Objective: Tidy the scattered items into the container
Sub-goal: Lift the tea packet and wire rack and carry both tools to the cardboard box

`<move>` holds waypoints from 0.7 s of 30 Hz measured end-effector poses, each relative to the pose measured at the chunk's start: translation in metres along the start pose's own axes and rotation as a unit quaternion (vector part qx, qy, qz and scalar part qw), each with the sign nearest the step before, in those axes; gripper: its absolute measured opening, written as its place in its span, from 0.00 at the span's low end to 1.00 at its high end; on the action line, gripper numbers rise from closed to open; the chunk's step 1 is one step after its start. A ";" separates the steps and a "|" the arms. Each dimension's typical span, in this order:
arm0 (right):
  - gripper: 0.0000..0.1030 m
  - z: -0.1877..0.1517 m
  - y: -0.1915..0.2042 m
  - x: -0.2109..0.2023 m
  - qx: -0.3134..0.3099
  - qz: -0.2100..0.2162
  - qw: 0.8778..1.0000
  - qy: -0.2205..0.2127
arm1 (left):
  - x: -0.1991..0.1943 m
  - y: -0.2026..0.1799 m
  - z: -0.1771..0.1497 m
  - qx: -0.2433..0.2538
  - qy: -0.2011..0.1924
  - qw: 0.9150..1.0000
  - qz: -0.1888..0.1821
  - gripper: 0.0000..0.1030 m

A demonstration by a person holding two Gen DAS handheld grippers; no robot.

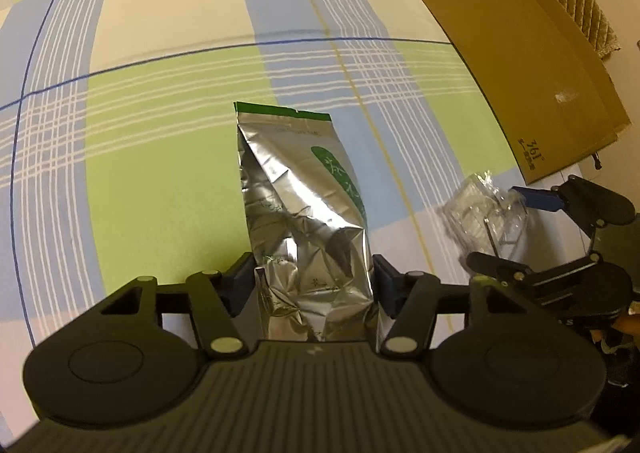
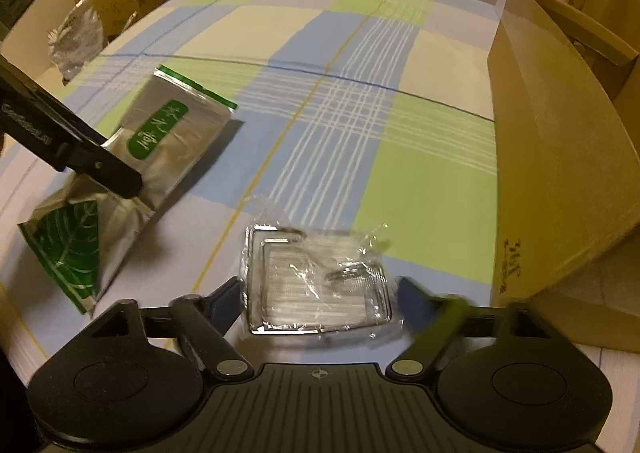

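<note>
Foil pouch (image 1: 308, 221) in left gripper (image 1: 314, 287); cardboard box (image 1: 516, 53) contents unseen.

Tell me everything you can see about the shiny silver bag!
The silver bag is a crinkly foil pouch with a green strip along its sealed top, a green label with white writing, and a green leaf pattern on its bottom. It looks full and puffy. The left gripper has its blue fingers pressed against both sides near the bottom. It is tilted over the checked cloth.

Foil pouch (image 1: 304, 213) betw. left gripper (image 1: 312, 285) fingers, on bedsheet (image 1: 160, 173); plastic packet (image 2: 316, 285) to its right; cardboard box (image 2: 560, 157) far right.
</note>
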State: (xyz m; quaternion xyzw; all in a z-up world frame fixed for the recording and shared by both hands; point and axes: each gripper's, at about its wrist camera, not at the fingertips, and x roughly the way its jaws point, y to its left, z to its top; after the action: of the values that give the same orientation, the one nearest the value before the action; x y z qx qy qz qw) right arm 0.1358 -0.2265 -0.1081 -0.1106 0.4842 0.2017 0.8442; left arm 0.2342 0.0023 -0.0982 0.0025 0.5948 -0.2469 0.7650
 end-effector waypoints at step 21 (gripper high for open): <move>0.70 0.005 0.008 -0.082 0.012 -0.014 0.998 -0.067 | -0.064 -0.037 -0.017 0.000 -0.055 0.999 -0.001 0.54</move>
State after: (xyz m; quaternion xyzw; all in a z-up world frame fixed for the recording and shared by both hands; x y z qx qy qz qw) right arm 0.0992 -0.2371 -0.0348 -0.0937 0.4271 0.1911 0.8788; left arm 0.1941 -0.0010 -0.0344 -0.0117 0.5522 -0.2471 0.7962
